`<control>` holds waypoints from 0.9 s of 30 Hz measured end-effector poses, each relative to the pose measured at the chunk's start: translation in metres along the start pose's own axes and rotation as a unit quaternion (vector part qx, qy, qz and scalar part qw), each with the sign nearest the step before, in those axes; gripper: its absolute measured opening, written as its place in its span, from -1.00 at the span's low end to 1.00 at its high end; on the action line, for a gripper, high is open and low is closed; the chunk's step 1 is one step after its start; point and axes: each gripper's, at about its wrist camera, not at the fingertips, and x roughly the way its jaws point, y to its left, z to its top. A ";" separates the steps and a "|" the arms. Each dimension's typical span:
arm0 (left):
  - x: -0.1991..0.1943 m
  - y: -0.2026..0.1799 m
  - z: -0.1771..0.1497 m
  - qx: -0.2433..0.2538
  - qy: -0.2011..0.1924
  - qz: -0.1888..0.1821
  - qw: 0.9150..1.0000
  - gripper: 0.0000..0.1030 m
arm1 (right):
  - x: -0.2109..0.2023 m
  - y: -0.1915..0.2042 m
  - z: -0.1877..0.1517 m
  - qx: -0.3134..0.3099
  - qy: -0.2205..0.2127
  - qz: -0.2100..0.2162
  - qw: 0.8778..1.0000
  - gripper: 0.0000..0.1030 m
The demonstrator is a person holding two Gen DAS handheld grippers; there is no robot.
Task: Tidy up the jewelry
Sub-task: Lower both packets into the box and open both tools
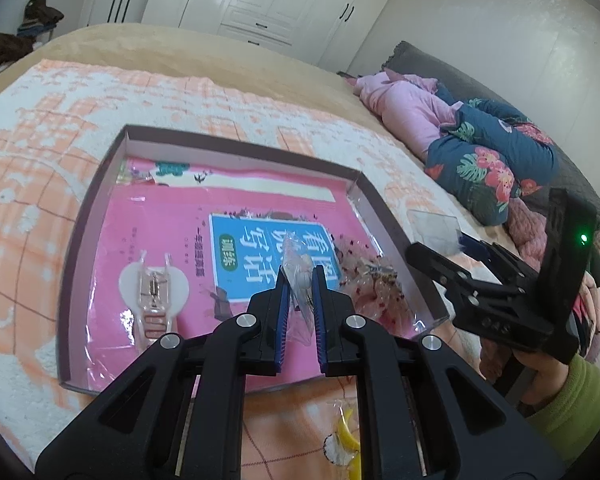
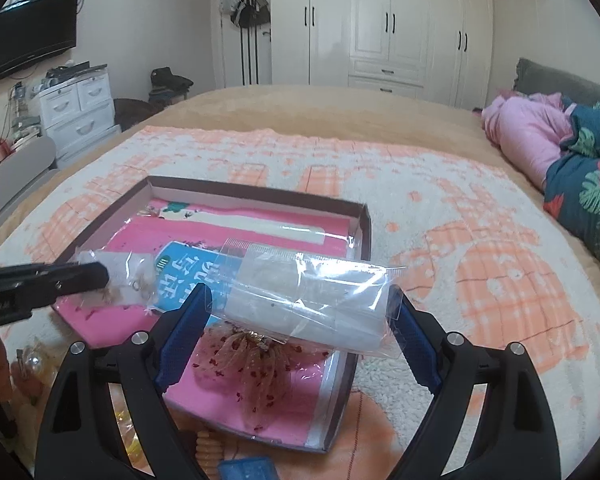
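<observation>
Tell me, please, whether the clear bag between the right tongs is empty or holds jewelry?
Apparently empty: the clear bag between the right tongs shows only plain see-through film, nothing visible inside.

There are two grippers [image 1: 300, 276] [image 2: 296, 312], one shallow box [image 1: 236, 144], one pink book [image 1: 148, 224] in it, three clear little bags with jewelry [image 1: 296, 268] [image 2: 308, 300] [image 1: 152, 296], and one speckled pink pouch [image 2: 256, 360].
</observation>
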 end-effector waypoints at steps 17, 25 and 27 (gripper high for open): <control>-0.002 0.007 -0.007 0.003 0.016 0.029 0.999 -0.85 | 0.035 0.008 -0.004 0.017 0.039 0.016 0.999 0.67; -0.019 0.000 -0.007 0.015 -0.008 0.048 0.999 -0.52 | 0.008 0.004 -0.006 0.020 0.001 0.011 1.000 0.79; -0.024 -0.003 -0.007 0.021 -0.016 0.053 0.998 -0.41 | -0.003 0.003 -0.007 0.020 -0.012 0.009 1.000 0.80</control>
